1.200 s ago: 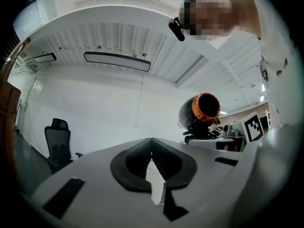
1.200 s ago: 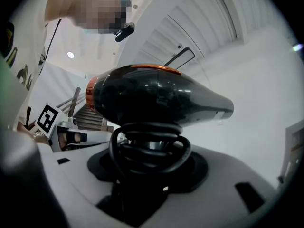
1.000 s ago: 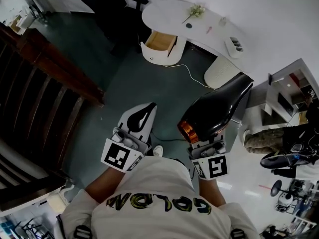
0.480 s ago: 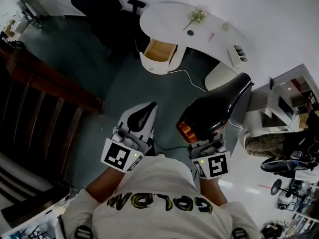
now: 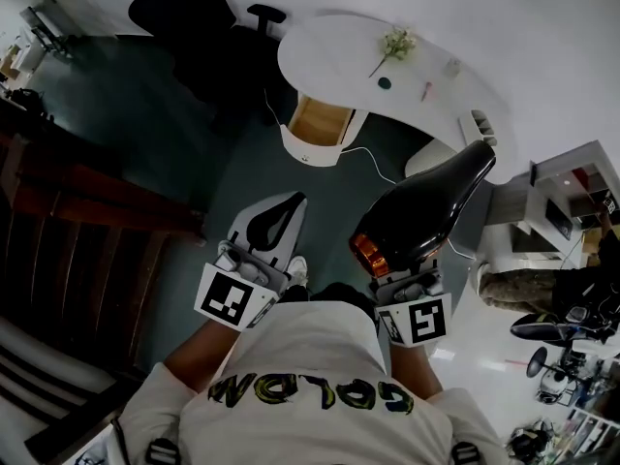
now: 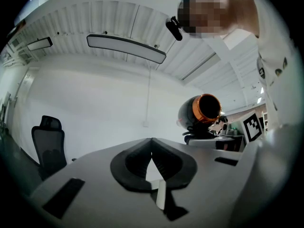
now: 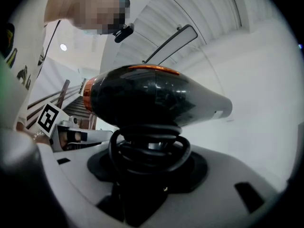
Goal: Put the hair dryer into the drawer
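While the hair dryer (image 5: 426, 211) is hanging in the air in front of the person's chest, well apart from the drawer (image 5: 320, 122), the right claw (image 7: 147, 167) is gripping it by the handle, with its jaws wide around the cord (image 7: 147, 148) coiled there. The orange-ringed rear is facing the person and the nozzle is pointing ahead toward the white table (image 5: 329, 51). The left claw (image 6: 152, 148) is holding nothing, its jaws resting together.

The step in hand is probably the carry to the drawer, which is standing open under the table edge. To do it well, I judge the grip should be staying firm on both handle and coil so that no loop is slipping loose. The body should be kept level until it is over the wooden inside, then lowered nozzle first. The free left claw could be steadying the drawer front.

Only the head view is showing the drawer, the table and the dark chair (image 5: 263, 15) behind it. The right gripper view alone is showing the wound cord and the jaws round the handle. The left gripper view is showing its own closed jaws and the dryer's orange end.
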Available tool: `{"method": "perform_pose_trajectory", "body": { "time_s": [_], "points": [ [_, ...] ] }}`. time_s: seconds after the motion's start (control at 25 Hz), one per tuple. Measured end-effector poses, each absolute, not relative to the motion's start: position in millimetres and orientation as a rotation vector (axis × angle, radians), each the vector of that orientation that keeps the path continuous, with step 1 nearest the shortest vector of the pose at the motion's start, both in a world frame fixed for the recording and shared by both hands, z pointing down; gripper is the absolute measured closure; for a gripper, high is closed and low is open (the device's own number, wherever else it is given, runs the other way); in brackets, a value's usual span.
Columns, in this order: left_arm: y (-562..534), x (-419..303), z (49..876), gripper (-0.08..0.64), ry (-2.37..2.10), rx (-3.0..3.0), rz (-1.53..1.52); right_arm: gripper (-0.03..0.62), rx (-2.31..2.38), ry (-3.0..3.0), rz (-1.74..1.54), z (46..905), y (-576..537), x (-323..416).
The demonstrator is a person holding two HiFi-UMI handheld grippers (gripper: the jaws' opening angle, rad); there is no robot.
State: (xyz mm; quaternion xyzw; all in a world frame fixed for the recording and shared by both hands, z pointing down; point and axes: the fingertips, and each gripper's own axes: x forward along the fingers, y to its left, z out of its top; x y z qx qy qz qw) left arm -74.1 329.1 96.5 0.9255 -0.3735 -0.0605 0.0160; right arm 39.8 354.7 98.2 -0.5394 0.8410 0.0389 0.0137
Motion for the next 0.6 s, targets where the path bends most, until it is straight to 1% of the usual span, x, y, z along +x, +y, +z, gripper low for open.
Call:
{"method": "perform_pose_trajectory", "body": {
  "time_s": [0.24,0.6],
  "points": [
    [297.9,-82.7,97.1,0.548,-1.171,2.875,-0.188,0.344,-1.699,2.624,0.114,102.0,325.3,36.0],
    [248.9,-64.0,106.1,0.548,-1.19,2.857,-0.171,0.344,-1.66,2.645,0.072,115.5,270.5,51.2]
  ]
}}
